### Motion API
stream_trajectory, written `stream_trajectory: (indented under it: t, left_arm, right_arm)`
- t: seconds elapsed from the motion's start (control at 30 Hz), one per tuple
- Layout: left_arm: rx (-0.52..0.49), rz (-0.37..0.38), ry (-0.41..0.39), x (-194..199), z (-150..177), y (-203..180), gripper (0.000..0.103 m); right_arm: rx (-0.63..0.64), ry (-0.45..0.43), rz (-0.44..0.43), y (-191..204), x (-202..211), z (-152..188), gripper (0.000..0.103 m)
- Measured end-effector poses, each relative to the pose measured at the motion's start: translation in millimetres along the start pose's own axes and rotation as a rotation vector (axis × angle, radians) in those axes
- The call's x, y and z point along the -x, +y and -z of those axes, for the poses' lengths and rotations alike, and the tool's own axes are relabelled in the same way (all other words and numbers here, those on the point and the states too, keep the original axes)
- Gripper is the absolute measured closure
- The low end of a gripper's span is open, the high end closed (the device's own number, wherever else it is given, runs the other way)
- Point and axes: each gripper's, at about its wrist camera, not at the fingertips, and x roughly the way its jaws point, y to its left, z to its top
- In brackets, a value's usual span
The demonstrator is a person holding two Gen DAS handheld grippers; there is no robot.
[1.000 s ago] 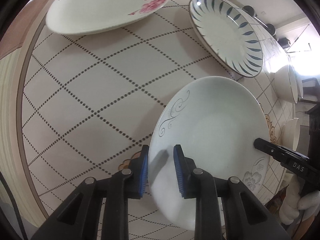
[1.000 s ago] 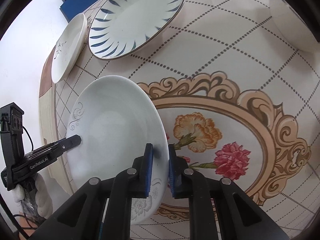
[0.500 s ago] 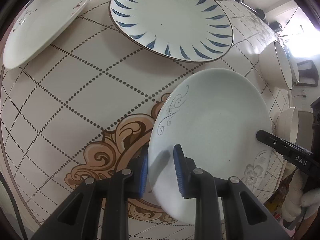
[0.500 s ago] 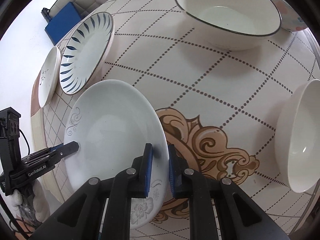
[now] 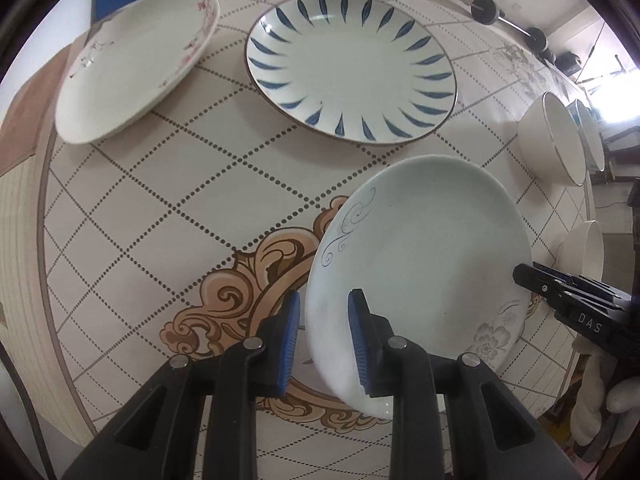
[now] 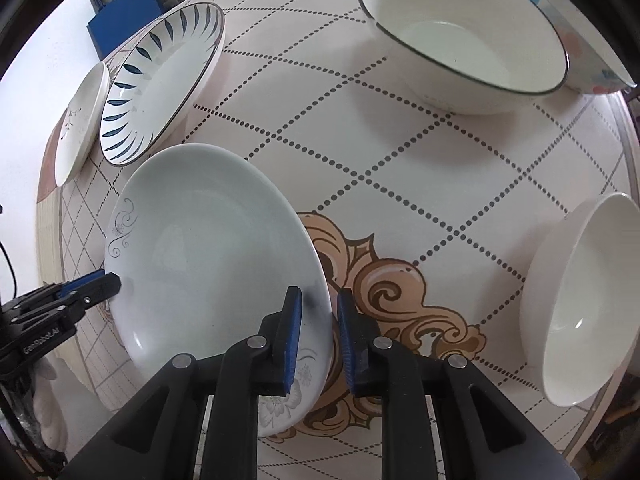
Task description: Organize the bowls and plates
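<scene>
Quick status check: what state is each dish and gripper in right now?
Scroll plate: held by opposite rims, tilted.
Left gripper: fingers shut on its rim.
Right gripper: fingers shut on its rim.
Blue-leaf plate: flat on table, empty.
Blossom plate: on table, empty.
Dark-rimmed bowl: upright, empty.
White bowl: upright, empty.

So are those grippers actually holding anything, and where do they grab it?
Yes: the pale plate, held by opposite edges of its rim. The left gripper straddles one side, the right gripper the other.
</scene>
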Motion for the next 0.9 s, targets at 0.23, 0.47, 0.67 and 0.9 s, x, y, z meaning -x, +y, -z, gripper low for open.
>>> stream_trajectory:
  t: [0.23, 0.47, 0.67, 0.9]
  left_arm:
    - [0.071, 0.027, -0.127, 68.1, 7.2, 20.2, 0.070]
    - [0.208, 0.092, -0.205, 110.6, -25.2, 65.5, 0.064]
    - [0.326, 0.099, -0.234, 118.0, -67.9, 158.6, 0.062]
    - [0.396, 0.120, -0.153, 68.0, -124.1, 256.3, 0.063]
  right_arm:
    - [0.071, -0.092, -0.013, 19.2, 50.5, 0.6, 0.042]
    - [0.172, -0.219, -0.175, 96.0, 106.0, -26.6, 0.002]
    - [0.221, -0.253, -0.197, 176.1, 106.7, -88.6, 0.000]
    - [0.227, -0.106, -0.232, 255.0, 47.4, -178.0, 0.002]
